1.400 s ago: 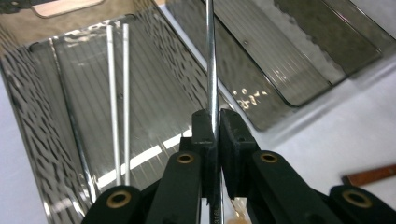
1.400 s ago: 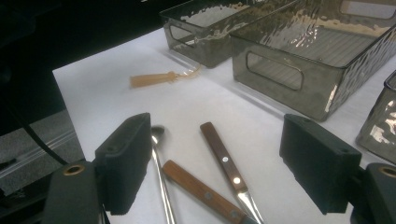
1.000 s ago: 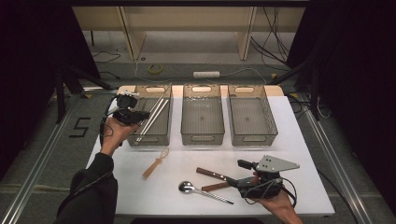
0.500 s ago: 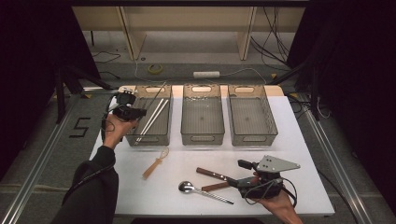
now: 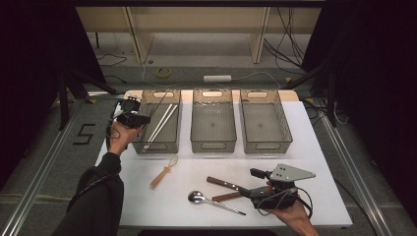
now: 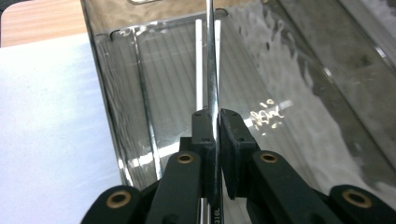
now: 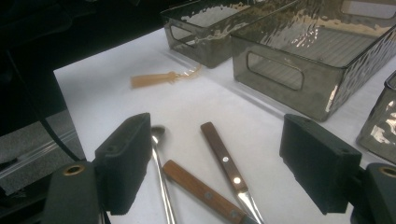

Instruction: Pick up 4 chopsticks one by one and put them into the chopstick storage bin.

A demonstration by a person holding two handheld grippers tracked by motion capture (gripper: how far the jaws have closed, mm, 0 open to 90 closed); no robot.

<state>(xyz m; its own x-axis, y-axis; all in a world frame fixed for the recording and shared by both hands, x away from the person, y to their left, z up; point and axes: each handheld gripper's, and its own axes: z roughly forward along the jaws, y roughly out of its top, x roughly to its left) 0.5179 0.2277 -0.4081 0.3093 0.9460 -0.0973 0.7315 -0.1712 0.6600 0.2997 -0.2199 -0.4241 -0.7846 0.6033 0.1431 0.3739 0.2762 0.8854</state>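
High view hangs above the near edge of the table (image 5: pixel 314 147), looking forward and down. Both gripper cams sit low and close, sharing the left bin (image 5: pixel 160 118) (image 7: pixel 205 28) with it.

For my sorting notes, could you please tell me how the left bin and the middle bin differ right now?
The left bin holds two white chopsticks lying lengthwise; the middle bin looks empty. The left tongs, shut on a thin metal utensil, are at the left bin; no tongs are near the middle bin. Both are smoky, translucent rectangular bins with handle cutouts.
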